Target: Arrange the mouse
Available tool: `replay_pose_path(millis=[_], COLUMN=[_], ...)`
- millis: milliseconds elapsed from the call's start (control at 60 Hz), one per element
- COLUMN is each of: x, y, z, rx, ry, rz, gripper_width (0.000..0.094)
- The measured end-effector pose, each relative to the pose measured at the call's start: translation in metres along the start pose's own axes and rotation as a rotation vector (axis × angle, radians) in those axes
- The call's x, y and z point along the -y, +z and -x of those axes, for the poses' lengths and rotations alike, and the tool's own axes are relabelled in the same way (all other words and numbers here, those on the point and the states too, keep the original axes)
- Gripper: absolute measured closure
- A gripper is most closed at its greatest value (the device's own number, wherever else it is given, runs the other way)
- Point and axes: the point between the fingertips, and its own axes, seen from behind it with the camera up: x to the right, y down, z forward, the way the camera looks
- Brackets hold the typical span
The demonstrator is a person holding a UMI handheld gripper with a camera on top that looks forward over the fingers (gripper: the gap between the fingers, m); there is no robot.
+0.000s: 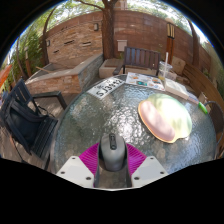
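mouse (112, 152) in hand-held gripper (112, 163) (clamped)

Lit by soft, even daylight outdoors, brighter toward the brick wall (85, 40) and upper background. Mottled reflections and mild glare across the glass counter (100, 125). Strong fisheye bending at the rim, curving straight lines. Deep shade under the counter's near side. Slightly soft overall.

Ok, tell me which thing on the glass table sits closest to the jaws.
The dark mouse, held between the pink pads. The peach mat and papers lie farther ahead.
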Motion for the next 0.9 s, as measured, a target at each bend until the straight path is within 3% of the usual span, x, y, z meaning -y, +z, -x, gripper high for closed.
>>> replay_pose_path(millis=[100, 267, 333, 400, 467, 550, 683, 783, 833, 900], x=[0.041, 0.176, 0.227, 0.245, 0.246, 0.215, 0.13, 0.085, 0.083, 0.093], y=[-0.015, -0.071, -0.082, -0.076, -0.058, -0.01, 0.05, 0.074, 0.073, 0.058], z=[0.017, -0.001, -0.038, -0.085, -0.128, -0.171, -0.206, -0.211, -0.212, -0.217], rx=[0.087, 0.174, 0.152, 0.107, 0.051, -0.008, -0.059, -0.041, -0.05, -0.072], ry=[-0.006, -0.012, 0.028, 0.054, 0.065, 0.071, 0.035, 0.045, 0.048, 0.054], rz=[-0.058, -0.309, -0.391, -0.423, -0.401, -0.306, -0.127, -0.042, -0.052, -0.062], gripper_width=[0.0567, 0.0568, 0.0569, 0.0568, 0.057, 0.057, 0.0551, 0.0437, 0.0371, 0.0122])
